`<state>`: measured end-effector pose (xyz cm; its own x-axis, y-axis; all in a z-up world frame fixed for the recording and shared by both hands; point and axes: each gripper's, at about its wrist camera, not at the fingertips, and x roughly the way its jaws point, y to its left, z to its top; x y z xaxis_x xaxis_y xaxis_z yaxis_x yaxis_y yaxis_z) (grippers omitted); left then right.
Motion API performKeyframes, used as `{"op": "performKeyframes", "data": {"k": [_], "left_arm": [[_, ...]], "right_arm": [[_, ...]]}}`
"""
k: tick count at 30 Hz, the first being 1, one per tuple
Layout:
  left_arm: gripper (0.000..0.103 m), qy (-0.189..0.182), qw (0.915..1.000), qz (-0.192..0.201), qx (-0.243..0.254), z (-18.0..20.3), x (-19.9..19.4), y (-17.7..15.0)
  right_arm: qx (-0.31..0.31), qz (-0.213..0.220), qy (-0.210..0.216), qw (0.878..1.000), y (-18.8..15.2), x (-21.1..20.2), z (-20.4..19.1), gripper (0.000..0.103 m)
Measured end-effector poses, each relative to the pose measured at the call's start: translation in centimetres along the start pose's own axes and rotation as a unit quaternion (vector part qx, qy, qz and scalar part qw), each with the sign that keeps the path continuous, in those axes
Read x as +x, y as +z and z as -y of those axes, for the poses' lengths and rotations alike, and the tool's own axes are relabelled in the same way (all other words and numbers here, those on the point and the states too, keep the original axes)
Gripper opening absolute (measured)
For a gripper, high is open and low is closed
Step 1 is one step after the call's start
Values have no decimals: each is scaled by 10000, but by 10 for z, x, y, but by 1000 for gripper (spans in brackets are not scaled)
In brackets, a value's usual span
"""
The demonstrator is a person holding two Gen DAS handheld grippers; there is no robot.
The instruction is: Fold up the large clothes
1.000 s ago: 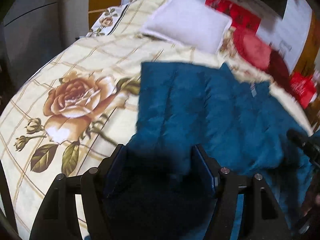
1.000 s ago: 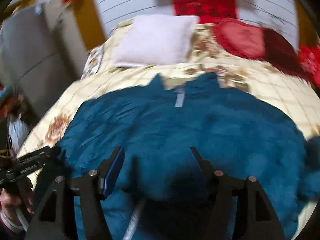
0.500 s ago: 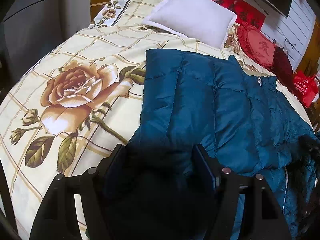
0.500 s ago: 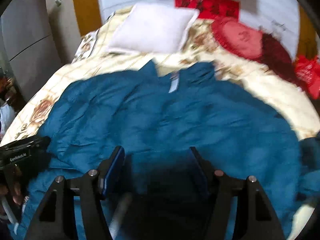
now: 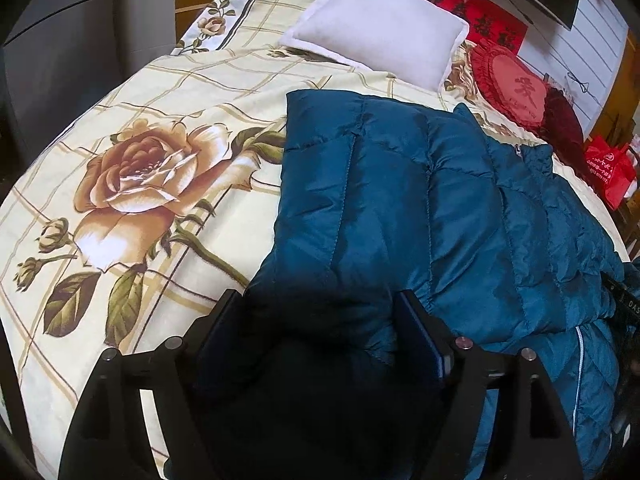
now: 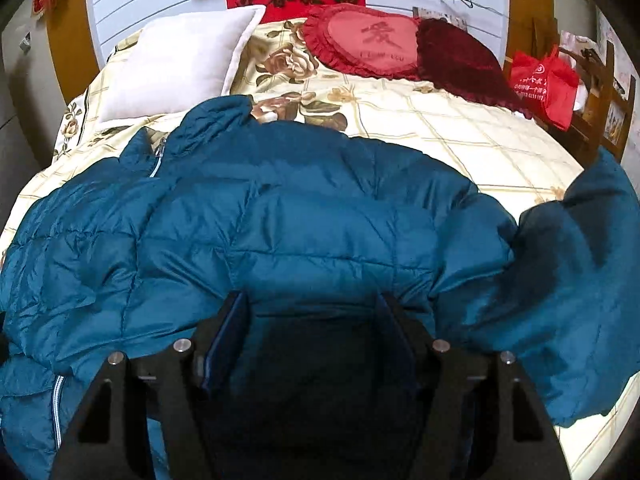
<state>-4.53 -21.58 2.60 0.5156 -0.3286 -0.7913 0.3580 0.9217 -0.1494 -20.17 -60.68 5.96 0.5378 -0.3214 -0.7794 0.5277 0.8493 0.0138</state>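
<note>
Folding a teal quilted down jacket (image 5: pixel 420 200) on a bed (image 5: pixel 120 92) covered by a rose-print cream bedspread: the garment lies lengthwise, collar toward the white pillow (image 5: pixel 376 24), with one side panel already turned over onto the body and forming a straight edge in the left wrist view. In the right wrist view the opposite side is unfolded, and the right sleeve (image 6: pixel 580 272) trails outward toward the bed's edge. The left claw (image 5: pixel 320 320) hovers over the folded panel's lower end; its jaws have just been opening, fabric lies between them, and the pads do not appear to press it, so it reads as released. The right claw (image 6: pixel 312 316) stands with its jaws apart above the jacket's hem region, and they have just opened a little further; fabric lies beneath and between them, without visible pinching.

The step in hand appears to be the mirror fold of the right side. To do it well, the right claw should take the sleeve or side seam through both layers, lift only enough to clear the puffy quilting, and lay it parallel to the edge already made. The slippery shell may slide, so the left claw can steady the finished fold. A heart-shaped red cushion (image 6: pixel 372 40) lies well apart.
</note>
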Motion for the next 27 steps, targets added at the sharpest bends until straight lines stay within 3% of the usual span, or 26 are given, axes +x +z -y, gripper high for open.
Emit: {"op": "performKeyframes", "data": {"k": [3,10,17,20,27], "left_arm": [[62,64,10000,48,26,0,-3,0],[60,225,9991,307,163,6,-22,2],[60,43,9964,809,249,15,-44,5],[60,87,9972,672,319,17,-34,5],[60,97,9994,289,177,10,-12,1]], "right_arm": [[-95,7,-116,9999,-1,-10,-5,71],[-267,286,231,9990,-15,-60,-17,71],[-304,185,15,9994,-26,-53,-14,71],[-114,-81,106,9998,-31,-34,-5,73],[-133,-79,-5,9999,-36,-28,-6,78]]}}
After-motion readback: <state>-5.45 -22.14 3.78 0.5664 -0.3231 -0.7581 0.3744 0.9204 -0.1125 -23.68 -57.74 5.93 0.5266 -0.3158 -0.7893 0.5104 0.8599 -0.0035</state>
